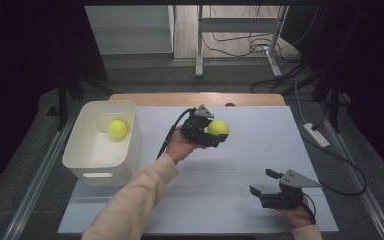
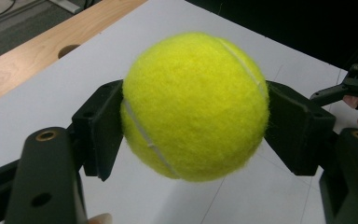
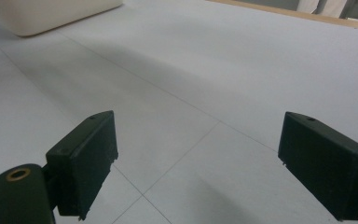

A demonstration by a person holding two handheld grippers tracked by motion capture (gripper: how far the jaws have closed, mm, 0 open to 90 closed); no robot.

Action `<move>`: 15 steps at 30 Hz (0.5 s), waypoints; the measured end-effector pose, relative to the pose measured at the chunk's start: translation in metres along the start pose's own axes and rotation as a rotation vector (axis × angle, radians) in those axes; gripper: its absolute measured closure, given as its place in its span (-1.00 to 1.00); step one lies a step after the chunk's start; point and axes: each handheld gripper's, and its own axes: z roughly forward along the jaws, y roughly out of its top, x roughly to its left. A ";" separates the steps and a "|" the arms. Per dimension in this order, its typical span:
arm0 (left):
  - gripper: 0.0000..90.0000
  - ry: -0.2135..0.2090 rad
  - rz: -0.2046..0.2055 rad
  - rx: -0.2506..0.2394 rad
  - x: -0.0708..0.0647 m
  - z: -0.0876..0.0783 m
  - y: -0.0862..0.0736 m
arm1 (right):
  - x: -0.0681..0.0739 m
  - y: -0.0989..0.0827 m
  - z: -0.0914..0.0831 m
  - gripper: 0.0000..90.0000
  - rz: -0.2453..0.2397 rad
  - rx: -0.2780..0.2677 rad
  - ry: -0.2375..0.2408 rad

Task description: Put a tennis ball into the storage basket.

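My left gripper (image 1: 216, 134) is shut on a yellow tennis ball (image 1: 218, 127), held above the middle of the white table (image 1: 260, 150). In the left gripper view the tennis ball (image 2: 195, 106) sits squeezed between both black pads (image 2: 100, 128). A second yellow tennis ball (image 1: 117, 128) lies inside the white bin (image 1: 97, 170) at the left. My right gripper (image 1: 263, 182) rests near the table's front right, jaws wide apart. In the right gripper view its gripper (image 3: 200, 170) stands open over bare table.
The white bin (image 3: 42, 16) shows at the top left of the right gripper view. A wooden strip (image 1: 195, 98) with a hole runs along the table's far edge. Cables and a power strip (image 1: 316, 134) lie on the floor at the right.
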 end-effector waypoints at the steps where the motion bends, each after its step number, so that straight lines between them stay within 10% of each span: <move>1: -0.40 0.003 0.000 -0.004 0.000 -0.002 0.000 | 0.000 0.000 0.000 -0.74 0.000 0.000 0.000; 15: -0.40 0.018 -0.005 -0.028 0.004 -0.019 -0.006 | 0.000 0.000 0.000 -0.74 -0.001 0.000 -0.001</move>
